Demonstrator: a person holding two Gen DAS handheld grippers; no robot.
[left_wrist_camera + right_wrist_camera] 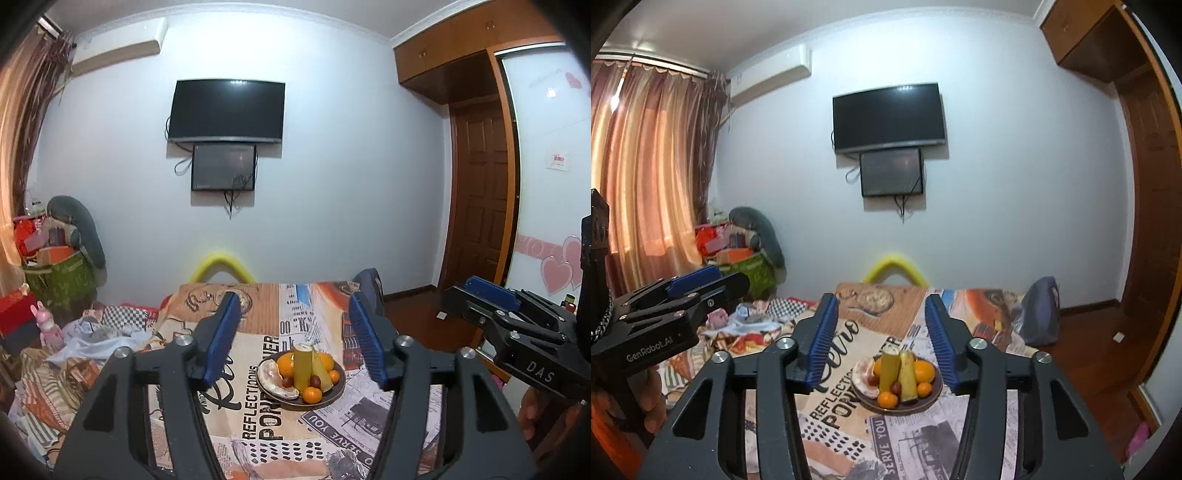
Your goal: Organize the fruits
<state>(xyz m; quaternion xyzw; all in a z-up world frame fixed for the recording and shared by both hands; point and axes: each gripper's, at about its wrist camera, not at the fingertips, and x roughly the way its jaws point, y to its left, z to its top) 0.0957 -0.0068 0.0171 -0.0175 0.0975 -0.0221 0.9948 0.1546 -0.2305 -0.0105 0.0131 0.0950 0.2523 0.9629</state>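
A dark round plate (334,394) (932,397) sits on the table and holds oranges (286,363) (923,370), small tangerines (311,394) (887,400), two upright yellow-green sugarcane pieces (303,367) (889,371), small dark red fruits (315,380) (896,387) and a peeled pale fruit (269,373) (863,369). My left gripper (293,341) is open and empty, held above the table short of the plate. My right gripper (882,336) is open and empty too, at a similar height. Each gripper shows at the edge of the other's view.
The table (258,435) (846,424) has a newspaper-print cloth. A yellow chair back (221,264) stands behind it and a blue bag (1039,314) at its right. Clutter and boxes (55,266) lie left. A TV (226,110) hangs on the wall.
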